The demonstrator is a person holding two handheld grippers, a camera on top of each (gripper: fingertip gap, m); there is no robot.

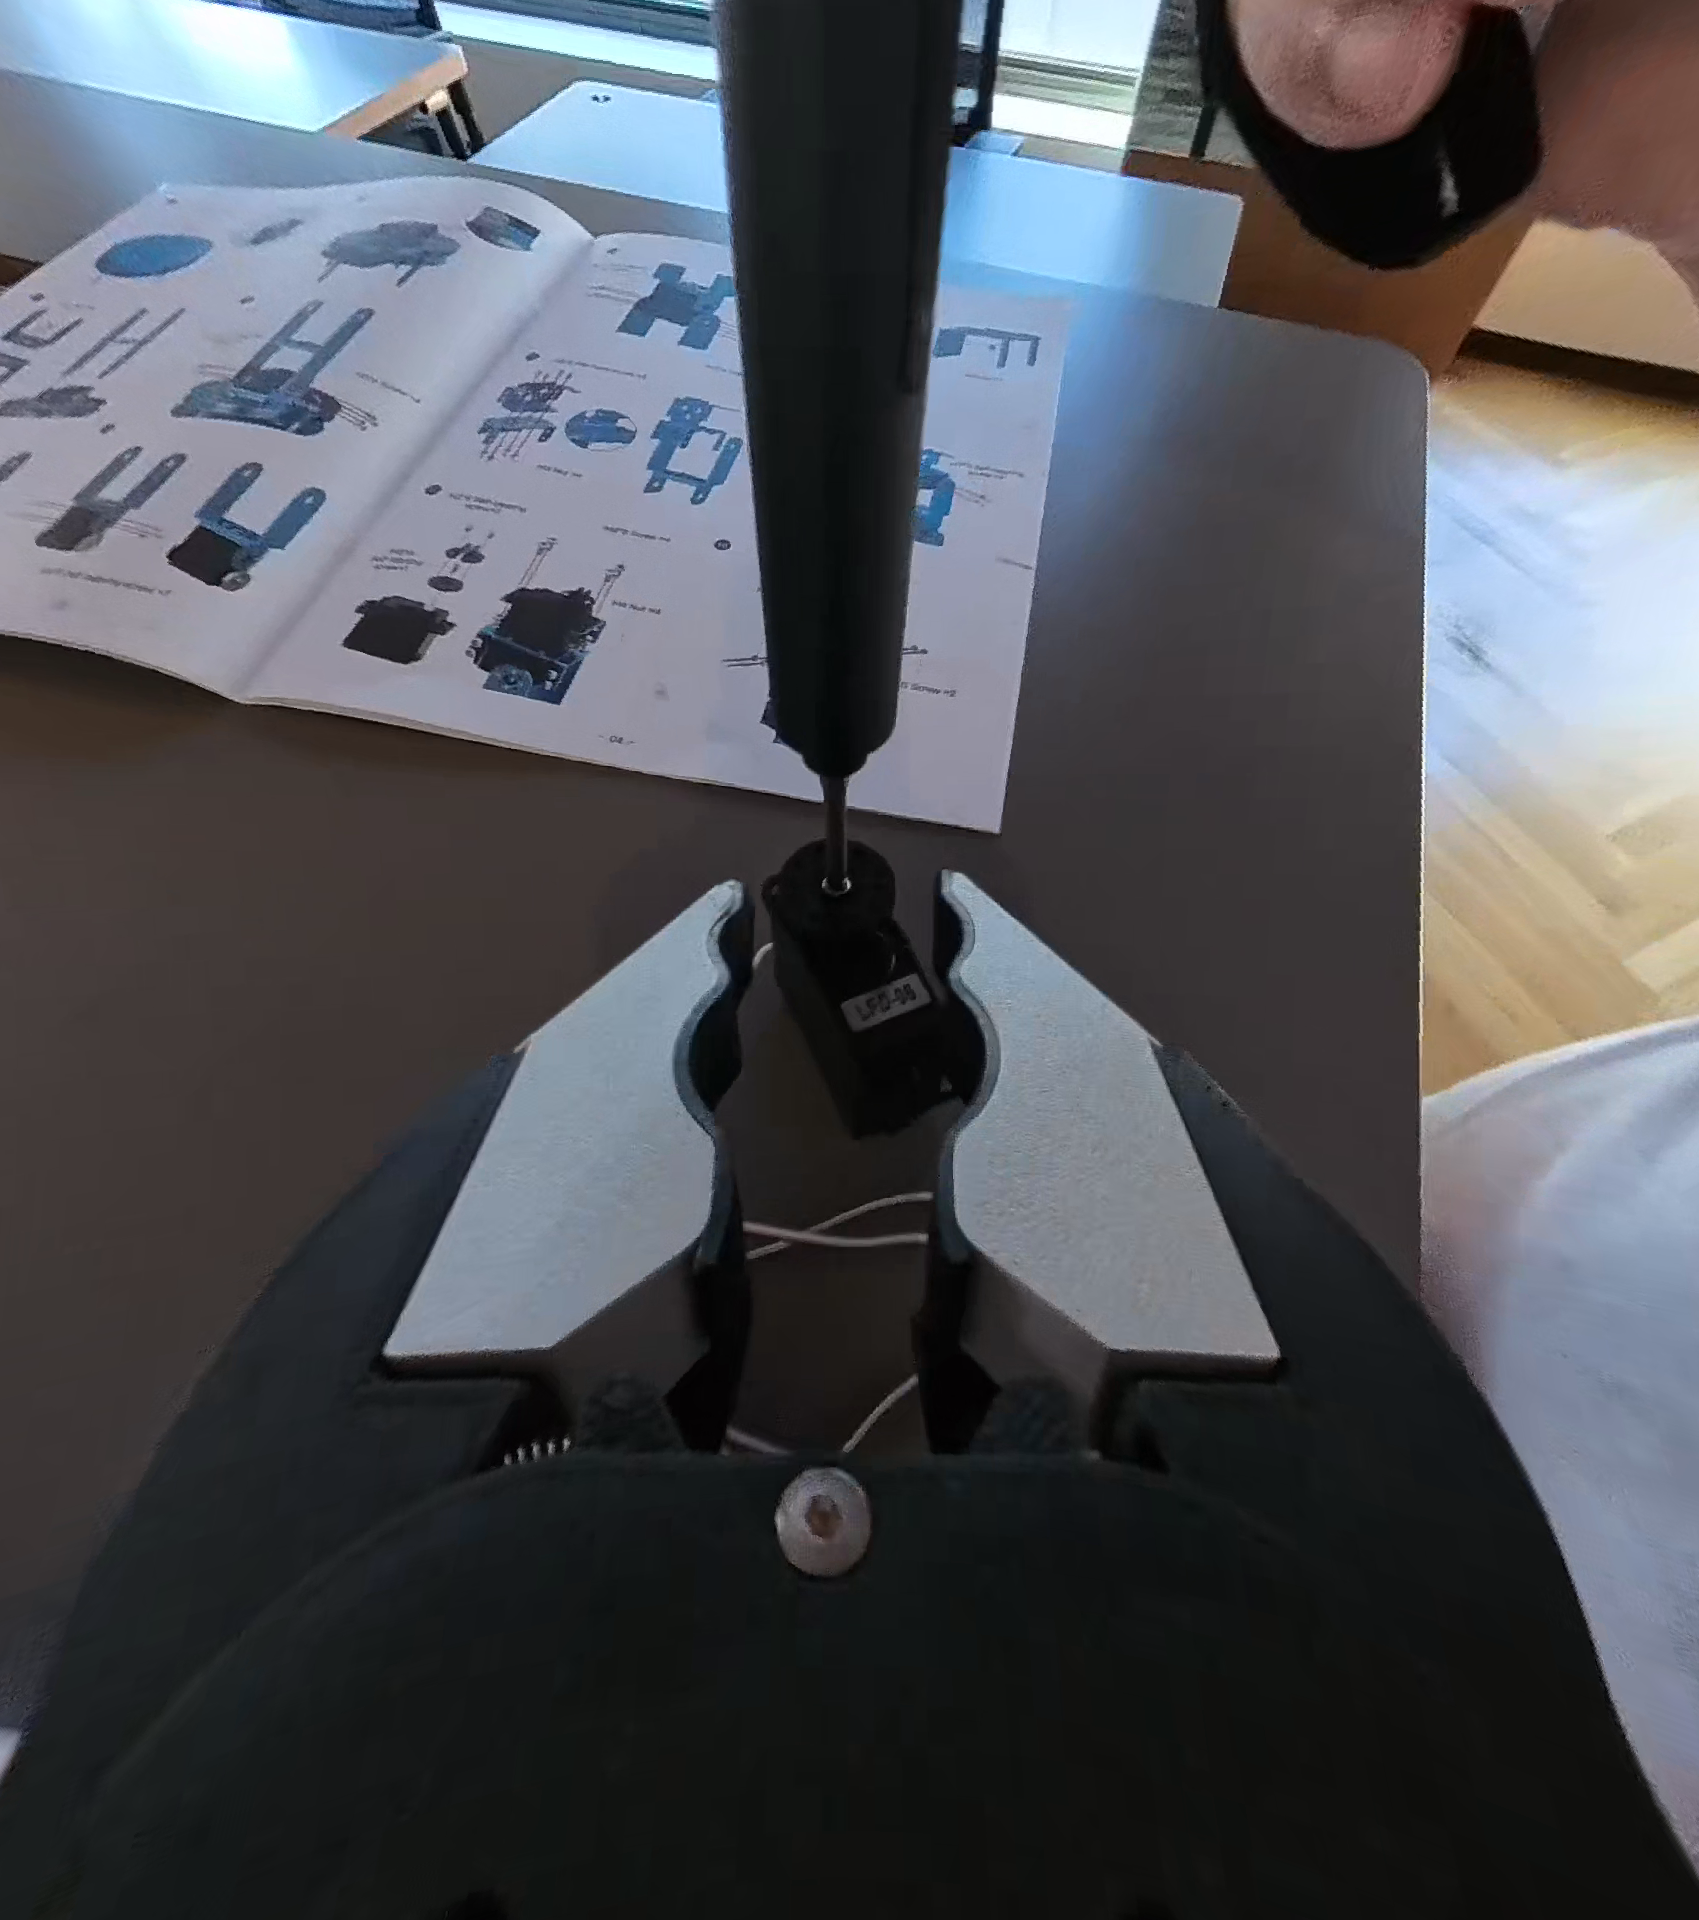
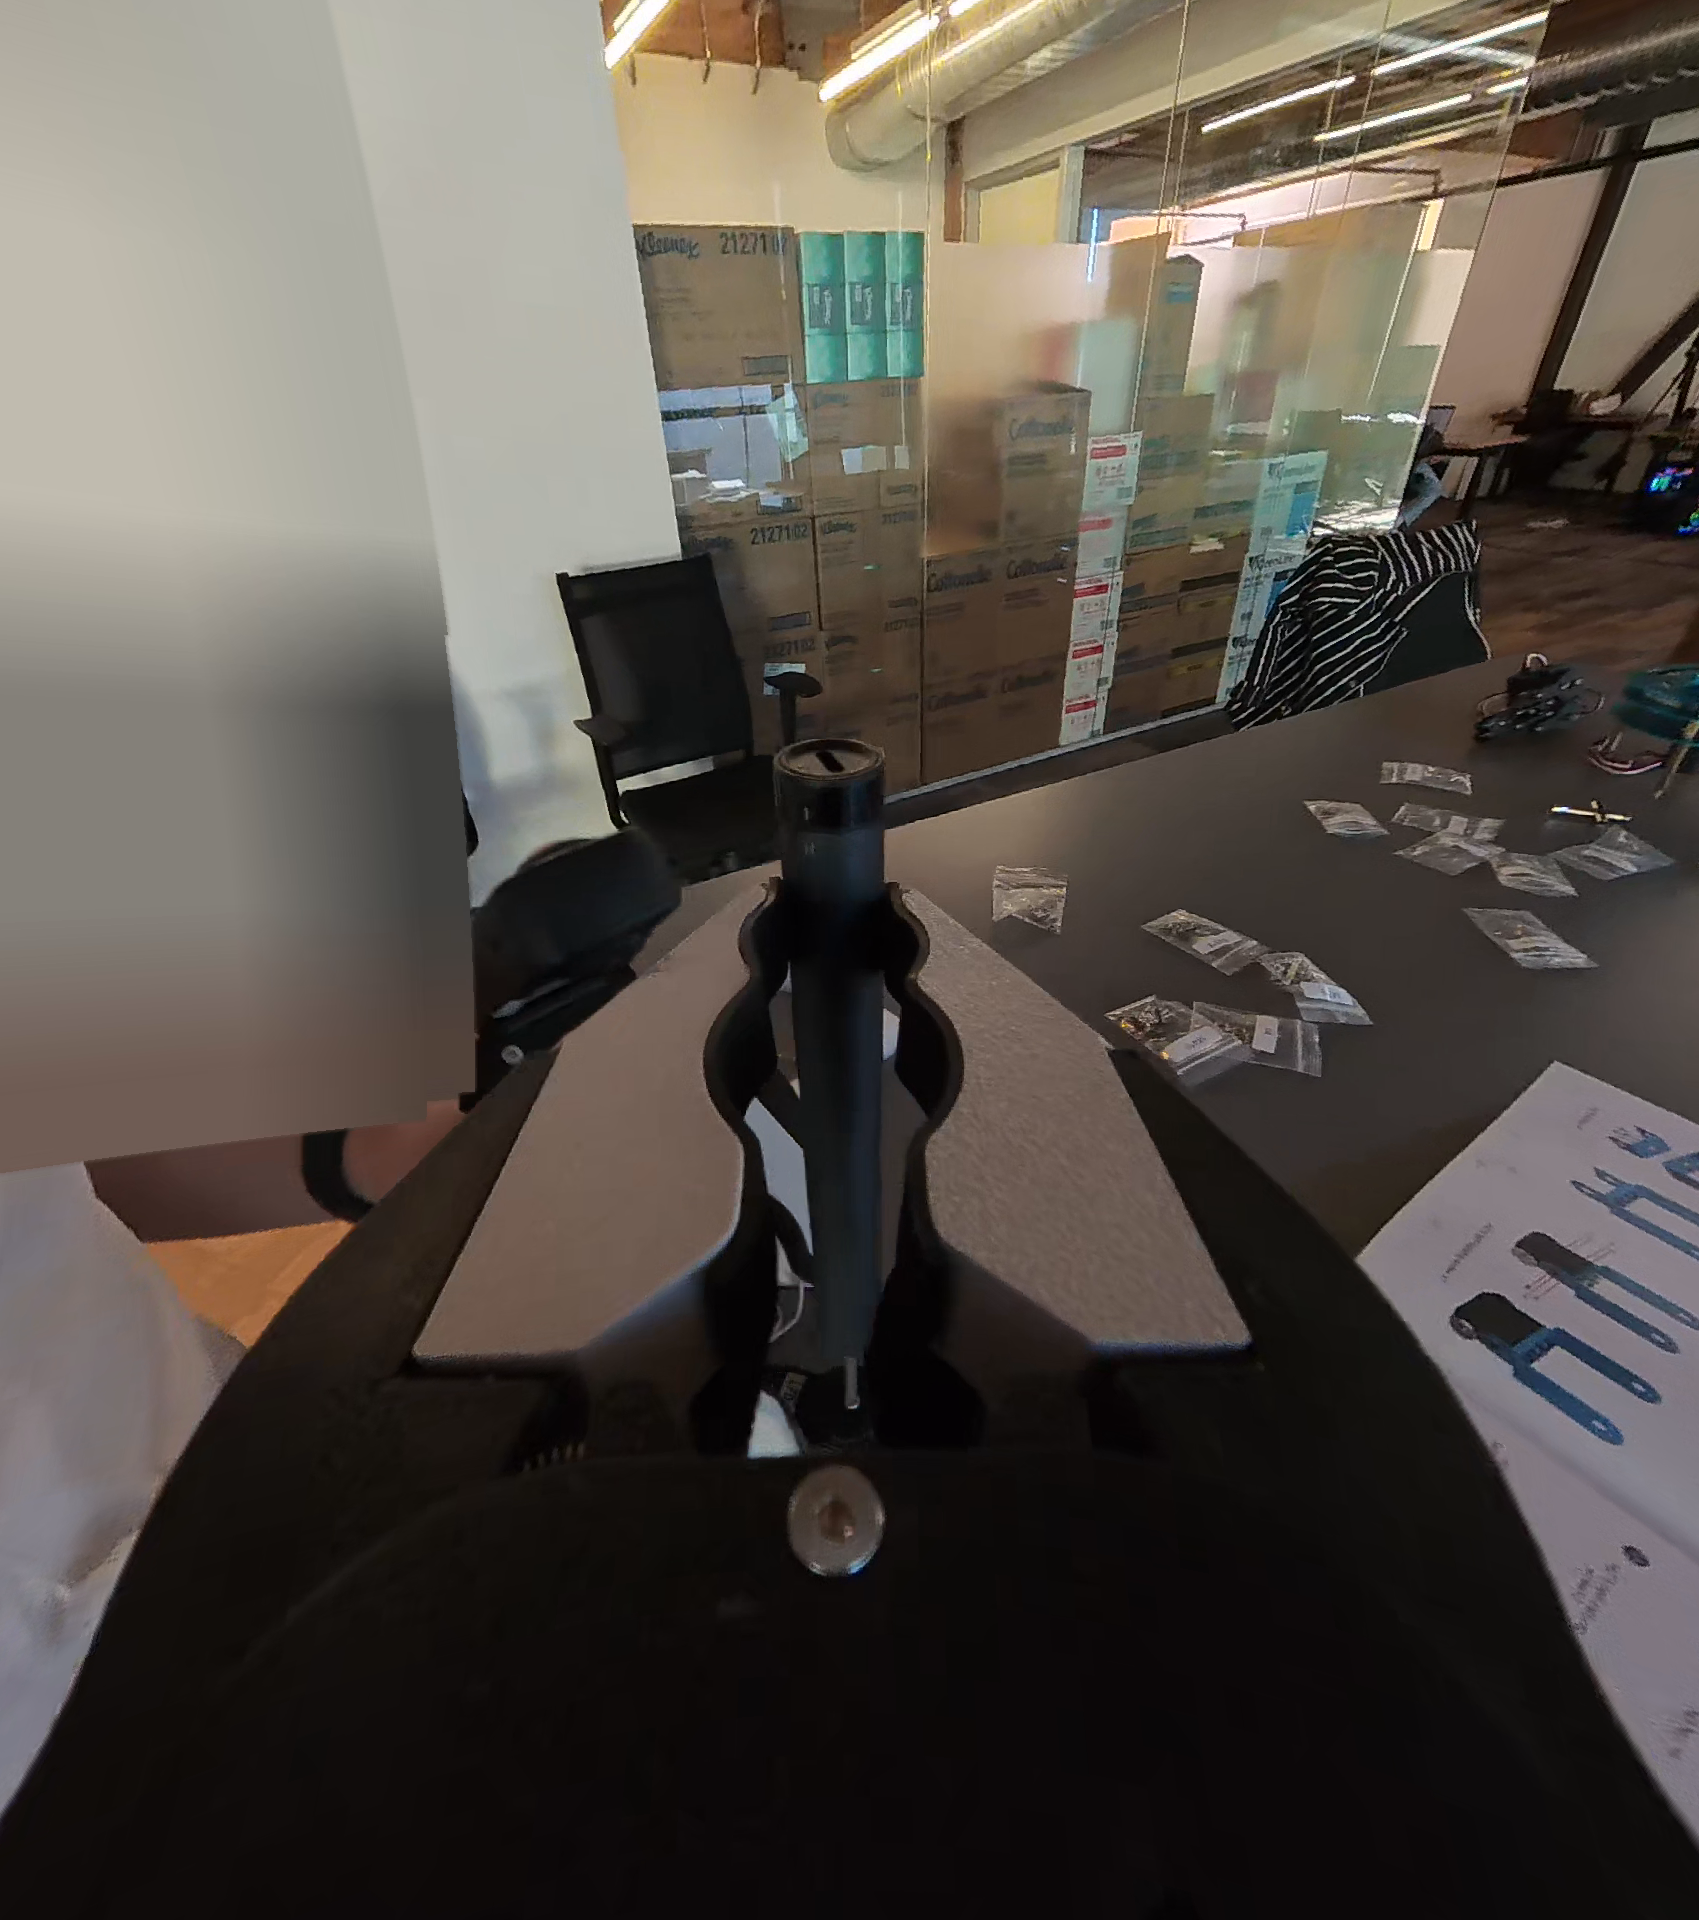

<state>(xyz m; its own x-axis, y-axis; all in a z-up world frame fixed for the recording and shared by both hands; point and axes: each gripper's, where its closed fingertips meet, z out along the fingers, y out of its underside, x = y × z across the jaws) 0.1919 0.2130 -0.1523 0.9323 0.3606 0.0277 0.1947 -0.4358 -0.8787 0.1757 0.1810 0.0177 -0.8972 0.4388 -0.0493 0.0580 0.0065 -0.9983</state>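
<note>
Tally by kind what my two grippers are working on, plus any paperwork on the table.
Screwdriver: 1, clamped in the right gripper
Black servo: 1, between the left gripper fingers
Open instruction booklet: 1
Total: 3

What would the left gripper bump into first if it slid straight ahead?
Probably the small black servo: it already sits between the left gripper fingers, with the screwdriver tip on top. Beyond lies the open booklet.

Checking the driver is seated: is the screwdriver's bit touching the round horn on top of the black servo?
Touching. In the left wrist view the screwdriver bit meets the centre of the horn on the servo, with no gap visible.
</note>
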